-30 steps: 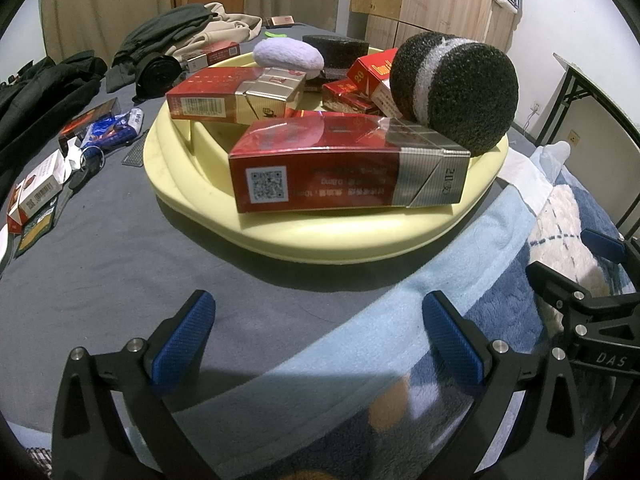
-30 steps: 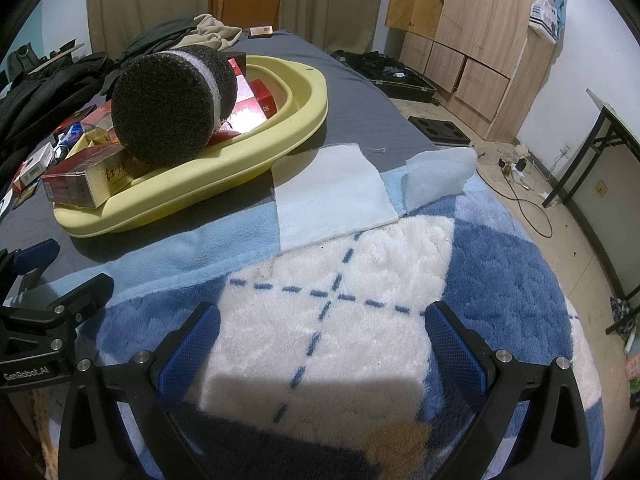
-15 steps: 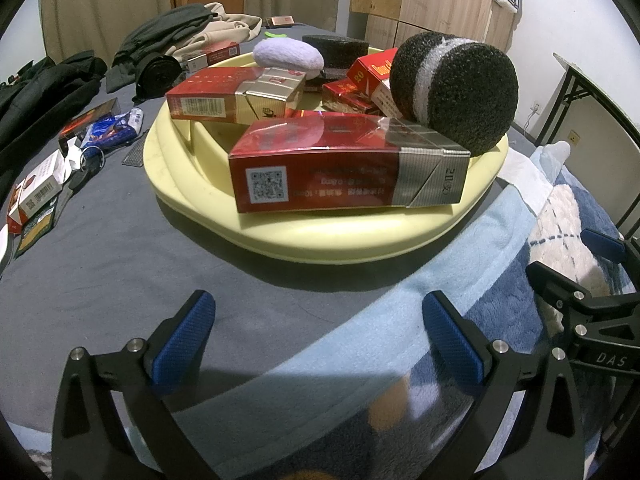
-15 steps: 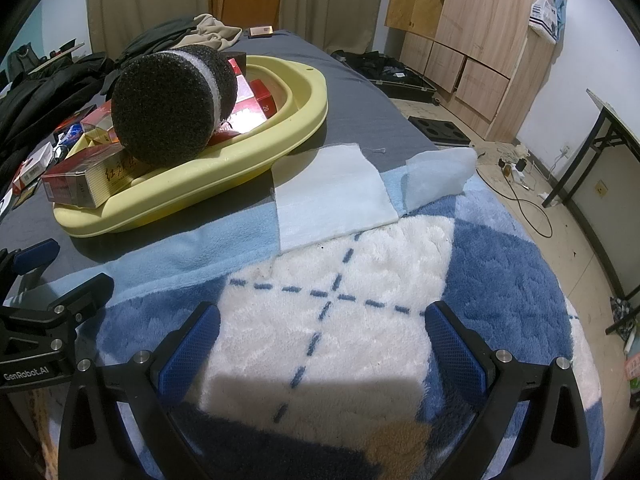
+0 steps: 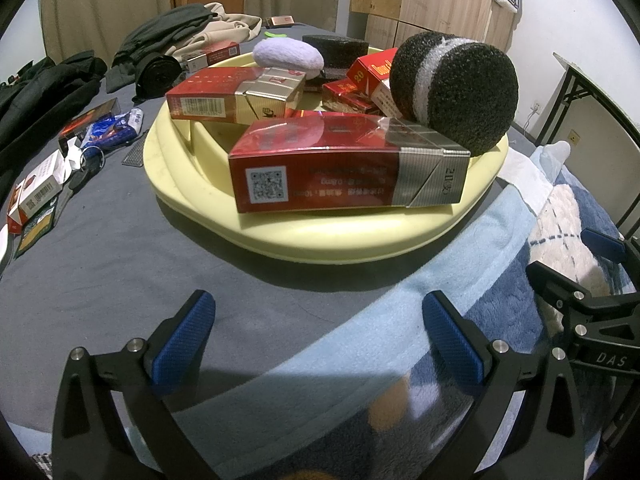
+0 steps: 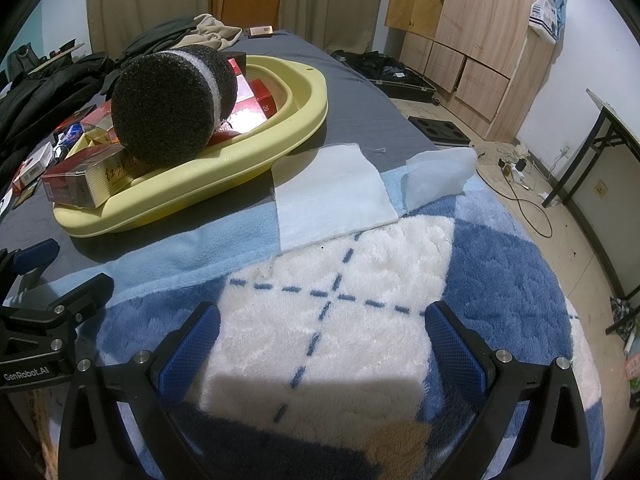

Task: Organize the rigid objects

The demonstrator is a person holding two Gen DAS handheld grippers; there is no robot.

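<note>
Yellow basin (image 5: 320, 240) piled with red cartons (image 5: 344, 172) and a black sponge (image 5: 456, 92), left tool (image 5: 320, 336) and right tool (image 6: 324, 340) wide open, empty, over a blue blanket (image 6: 500, 280).

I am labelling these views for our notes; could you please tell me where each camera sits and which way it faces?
Left wrist: rides on the left tool, both fingers open, facing the yellow basin of red boxes; the right tool shows at its right edge.
Right wrist: rides on the right tool, fingers open, facing the blue-and-white blanket and wooden cabinets; the left tool shows at its left edge.
Shared: the basin and black foam ball.
</note>
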